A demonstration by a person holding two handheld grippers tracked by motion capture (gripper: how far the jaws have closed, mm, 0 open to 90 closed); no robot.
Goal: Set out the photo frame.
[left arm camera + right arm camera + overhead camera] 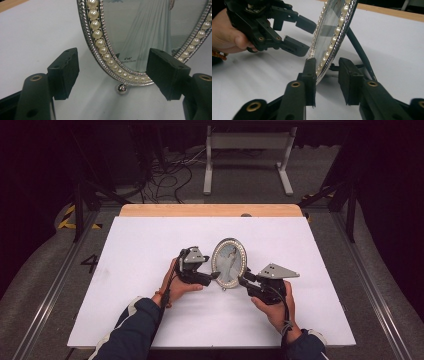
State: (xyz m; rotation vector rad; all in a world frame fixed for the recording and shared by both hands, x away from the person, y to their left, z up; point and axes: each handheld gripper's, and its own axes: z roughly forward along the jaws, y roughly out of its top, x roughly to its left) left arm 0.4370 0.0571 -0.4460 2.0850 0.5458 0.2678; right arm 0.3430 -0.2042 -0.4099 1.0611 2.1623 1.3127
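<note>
A person sits at a white table (150,320) and works on an oval picture frame (229,262) edged with pearl beads, which stands nearly upright near the table's centre, leaning back on a dark rear strut (359,50). The left gripper (214,276) reaches the frame from its 8 o'clock side, and its jaws stand wide apart, holding nothing; in the left gripper view the frame's lower left rim and one small silver ball foot (121,88) sit between and beyond the pads. The right gripper (243,281) comes in at the frame's 4 o'clock. Its jaws straddle the frame's lower edge: one pad (310,72) rests against the beaded front rim, while the other stands just off the back, so the frame is not clamped. To do this step well, it seems wise to close the right jaws squarely on the metal rim rather than the glass, and keep the left jaws ready beside the opposite edge to stop any tipping.
</note>
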